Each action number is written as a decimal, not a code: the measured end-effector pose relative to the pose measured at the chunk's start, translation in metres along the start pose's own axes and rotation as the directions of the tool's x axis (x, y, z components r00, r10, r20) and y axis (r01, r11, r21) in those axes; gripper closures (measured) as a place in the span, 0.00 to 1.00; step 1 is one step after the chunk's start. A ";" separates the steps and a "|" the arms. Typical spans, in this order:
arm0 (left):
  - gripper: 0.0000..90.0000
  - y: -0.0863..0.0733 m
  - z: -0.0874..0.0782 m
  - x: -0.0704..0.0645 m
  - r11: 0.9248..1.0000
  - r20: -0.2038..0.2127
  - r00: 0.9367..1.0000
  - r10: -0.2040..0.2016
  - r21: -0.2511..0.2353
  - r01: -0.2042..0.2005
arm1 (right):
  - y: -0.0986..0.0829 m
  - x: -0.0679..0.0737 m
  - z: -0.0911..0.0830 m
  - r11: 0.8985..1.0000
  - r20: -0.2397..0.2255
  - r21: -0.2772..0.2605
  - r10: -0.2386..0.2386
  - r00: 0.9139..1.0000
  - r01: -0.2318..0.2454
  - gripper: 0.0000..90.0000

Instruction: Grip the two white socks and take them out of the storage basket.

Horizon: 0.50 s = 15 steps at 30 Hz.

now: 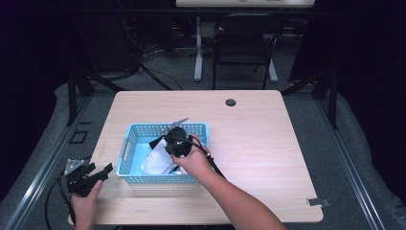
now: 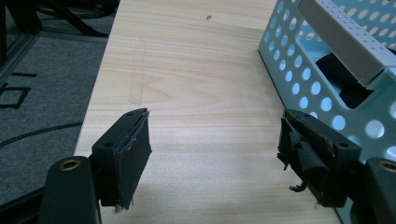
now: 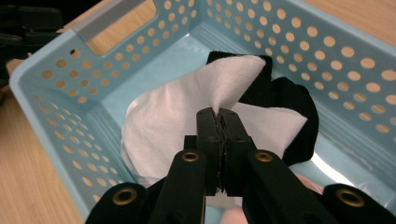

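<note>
Right gripper (image 3: pixel 218 114) inside the blue basket (image 3: pixel 46 88), jaws pinched on a fold of white cloth (image 3: pixel 168 116); cloth lies on the basket floor over a black fabric (image 3: pixel 292 100). Left gripper (image 2: pixel 215 154) wide apart, holding nothing, over the desk (image 2: pixel 196 84) just beside the basket.

Cloth (image 3: pixel 177 116) in basket (image 1: pixel 139 130), basket on table (image 1: pixel 258 139).

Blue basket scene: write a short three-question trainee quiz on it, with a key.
1. True or false: the right gripper is shut on the white cloth.
2. Where does the white cloth lie? A on the bare table, B in the blue basket, C on the floor.
3. How do the left gripper jaws stand?

Key: 1 true; 2 B; 3 open, over the table beside the basket.
</note>
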<state>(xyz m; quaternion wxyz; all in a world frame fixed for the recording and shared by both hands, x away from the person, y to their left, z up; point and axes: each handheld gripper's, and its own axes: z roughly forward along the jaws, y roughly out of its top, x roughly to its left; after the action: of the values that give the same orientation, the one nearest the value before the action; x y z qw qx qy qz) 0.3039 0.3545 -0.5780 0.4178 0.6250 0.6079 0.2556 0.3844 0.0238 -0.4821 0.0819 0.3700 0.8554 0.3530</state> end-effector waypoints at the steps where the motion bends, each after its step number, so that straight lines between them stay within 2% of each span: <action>1: 0.28 0.000 0.000 0.000 1.000 0.000 1.000 0.000 0.000 0.000 | 0.000 0.001 -0.002 1.000 -0.001 -0.002 -0.008 1.000 0.008 0.99; 9: 0.28 0.000 0.000 0.000 1.000 0.001 1.000 0.000 -0.003 0.000 | 0.001 0.014 -0.026 0.993 -0.019 -0.097 -0.065 0.998 0.063 0.99; 15: 0.28 0.000 0.000 0.000 1.000 0.000 1.000 0.000 -0.003 0.000 | 0.000 0.017 -0.052 0.975 -0.020 -0.209 -0.077 0.997 0.072 0.99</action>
<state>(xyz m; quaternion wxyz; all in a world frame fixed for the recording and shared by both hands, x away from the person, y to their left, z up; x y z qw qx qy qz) 0.3042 0.3541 -0.5784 0.4187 0.6244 0.6074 0.2566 0.3514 0.0071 -0.4420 0.1213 0.3221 0.8282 0.4423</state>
